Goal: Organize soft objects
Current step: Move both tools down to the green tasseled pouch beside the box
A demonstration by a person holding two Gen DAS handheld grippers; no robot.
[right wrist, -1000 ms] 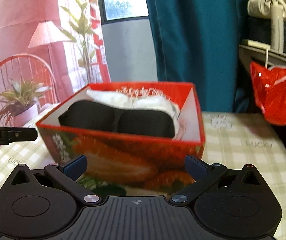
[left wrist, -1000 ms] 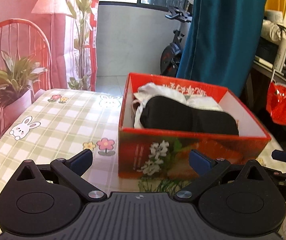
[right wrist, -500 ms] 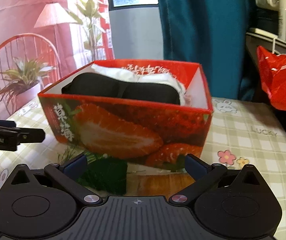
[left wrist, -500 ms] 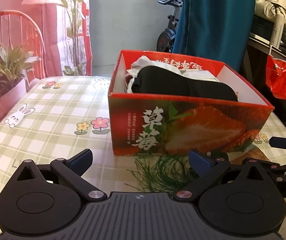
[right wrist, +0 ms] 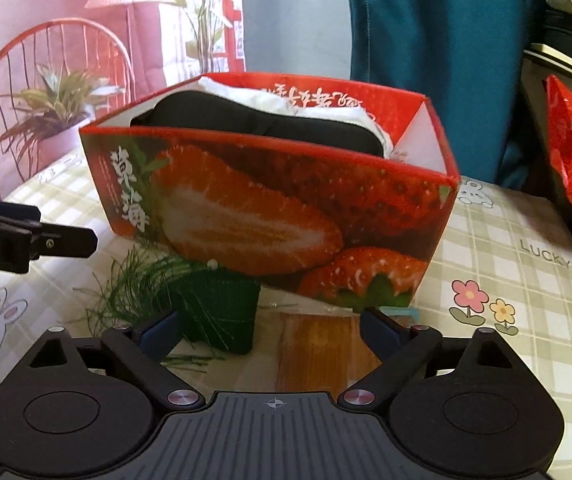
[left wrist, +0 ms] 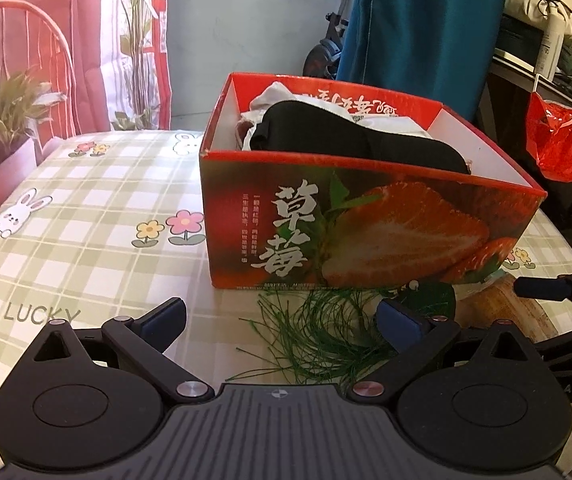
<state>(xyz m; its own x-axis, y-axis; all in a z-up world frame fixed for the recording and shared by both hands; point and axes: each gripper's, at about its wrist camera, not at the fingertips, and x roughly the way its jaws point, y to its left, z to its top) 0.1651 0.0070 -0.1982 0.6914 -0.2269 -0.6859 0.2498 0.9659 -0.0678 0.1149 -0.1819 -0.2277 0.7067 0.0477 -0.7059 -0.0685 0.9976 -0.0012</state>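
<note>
Both the left hand-held gripper (left wrist: 281, 316) and the right hand-held gripper (right wrist: 271, 330) have their jaws spread wide with nothing between the pads, low over the checked table (left wrist: 85, 216). Straight ahead of each stands the red strawberry box (left wrist: 366, 232), holding a black soft item (left wrist: 350, 136) on top of white cloth (left wrist: 273, 94). Between the box and the fingertips lies a green tasselled thing (right wrist: 217, 308) beside a brown item (right wrist: 318, 348); the box's near edge seems to rest on them
</note>
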